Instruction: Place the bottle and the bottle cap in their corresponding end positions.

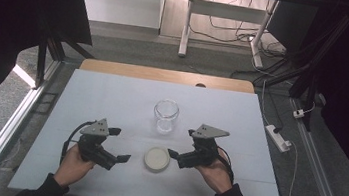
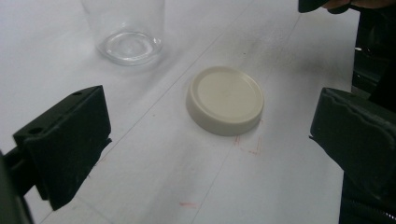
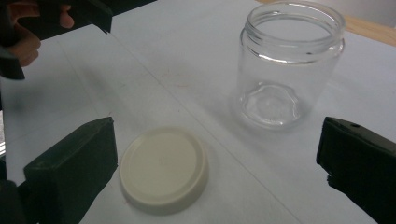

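Your left tongs (image 1: 117,145) and right tongs (image 1: 181,142) stand spread and empty, flanking the cream lid (image 1: 157,158), which lies flat on the counter (image 1: 112,95); it looks light and stiff, so take its rim. Just beyond the lid stands the open glass jar (image 1: 165,116), slippery and breakable; beyond the counter, grey floor and cables

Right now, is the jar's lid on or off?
Off. The glass jar stands upright with an open, empty mouth; the cream lid lies flat on the table beside it, apart.
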### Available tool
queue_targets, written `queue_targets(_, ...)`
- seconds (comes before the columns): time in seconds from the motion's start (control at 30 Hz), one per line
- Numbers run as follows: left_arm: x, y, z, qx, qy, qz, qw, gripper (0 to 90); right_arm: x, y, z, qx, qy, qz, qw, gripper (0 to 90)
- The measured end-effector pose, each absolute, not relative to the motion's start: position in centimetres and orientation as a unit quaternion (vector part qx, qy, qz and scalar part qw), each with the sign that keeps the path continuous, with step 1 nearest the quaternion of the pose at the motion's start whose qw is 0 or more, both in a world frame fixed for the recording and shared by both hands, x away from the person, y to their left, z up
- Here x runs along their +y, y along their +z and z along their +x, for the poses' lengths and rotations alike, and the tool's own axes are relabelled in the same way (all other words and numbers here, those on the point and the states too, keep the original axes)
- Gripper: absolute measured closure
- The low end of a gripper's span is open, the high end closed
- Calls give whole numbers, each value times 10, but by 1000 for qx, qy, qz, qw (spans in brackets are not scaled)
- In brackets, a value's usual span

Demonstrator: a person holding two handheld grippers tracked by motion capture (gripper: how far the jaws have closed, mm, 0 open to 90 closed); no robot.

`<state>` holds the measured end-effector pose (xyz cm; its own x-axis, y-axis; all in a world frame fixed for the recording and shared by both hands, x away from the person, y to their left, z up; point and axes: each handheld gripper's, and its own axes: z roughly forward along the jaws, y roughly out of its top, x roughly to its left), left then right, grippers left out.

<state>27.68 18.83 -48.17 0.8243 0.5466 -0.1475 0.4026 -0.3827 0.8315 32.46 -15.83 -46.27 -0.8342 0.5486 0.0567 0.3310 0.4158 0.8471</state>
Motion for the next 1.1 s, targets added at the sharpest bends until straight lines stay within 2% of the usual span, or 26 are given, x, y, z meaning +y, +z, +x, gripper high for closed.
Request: queue_targets(1.1,279,-503,203,411,128,776,460,0,-281,-483,256,795,437,378,185,0)
